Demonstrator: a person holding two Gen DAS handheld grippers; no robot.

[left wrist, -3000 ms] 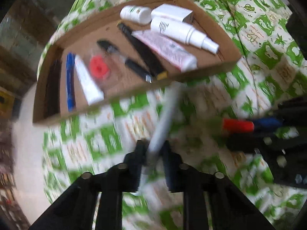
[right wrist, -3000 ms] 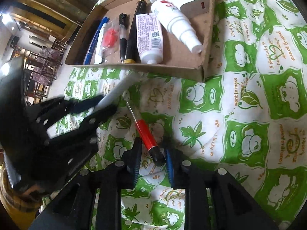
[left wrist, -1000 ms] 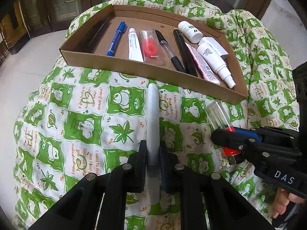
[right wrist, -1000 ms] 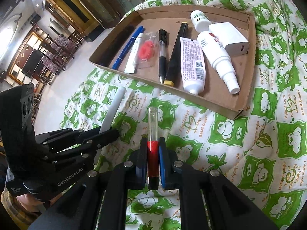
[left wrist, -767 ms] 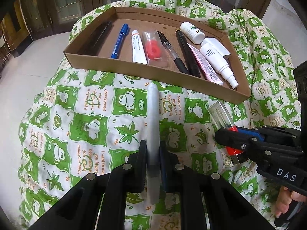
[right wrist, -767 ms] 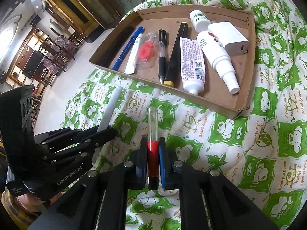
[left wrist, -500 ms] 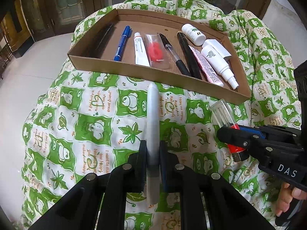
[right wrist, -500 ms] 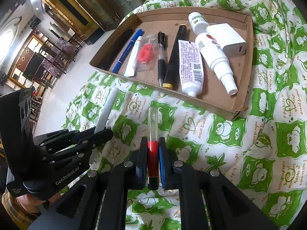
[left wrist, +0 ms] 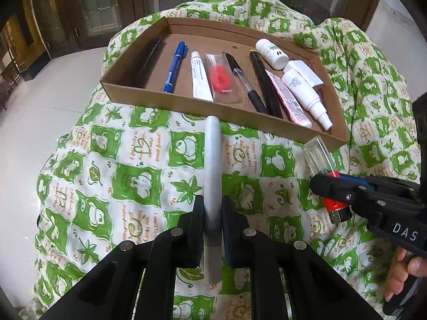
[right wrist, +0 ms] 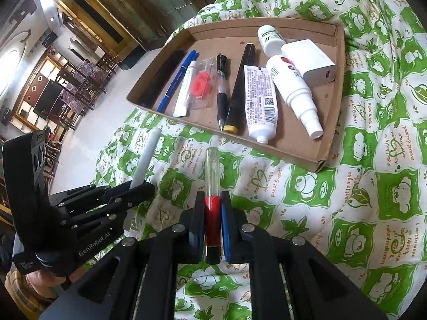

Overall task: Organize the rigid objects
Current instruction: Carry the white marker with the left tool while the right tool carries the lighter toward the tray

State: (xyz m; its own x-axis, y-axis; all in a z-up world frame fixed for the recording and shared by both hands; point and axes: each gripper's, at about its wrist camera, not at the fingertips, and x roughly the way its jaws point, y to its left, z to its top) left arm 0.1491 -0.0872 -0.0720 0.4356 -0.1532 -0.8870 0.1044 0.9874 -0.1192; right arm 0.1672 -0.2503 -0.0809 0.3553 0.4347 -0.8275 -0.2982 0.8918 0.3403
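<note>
Left wrist view: the left gripper (left wrist: 212, 221) clamps a grey-white marker (left wrist: 212, 176) lengthwise while the right gripper (right wrist: 213, 224) pinches a red-and-clear screwdriver (right wrist: 212, 186), both poised short of the cardboard tray (left wrist: 165, 104), apparently to join its pens and tubes.

Tray (left wrist: 133, 90) on cloth (left wrist: 138, 184), pens (left wrist: 174, 66) inside

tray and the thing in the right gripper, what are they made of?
Tray: looks like brown corrugated cardboard, matte, with folded walls and a raw cut edge. Item in the right gripper, a red-and-clear tube: probably hard plastic, with a glossy see-through upper part; it could be glass.
</note>
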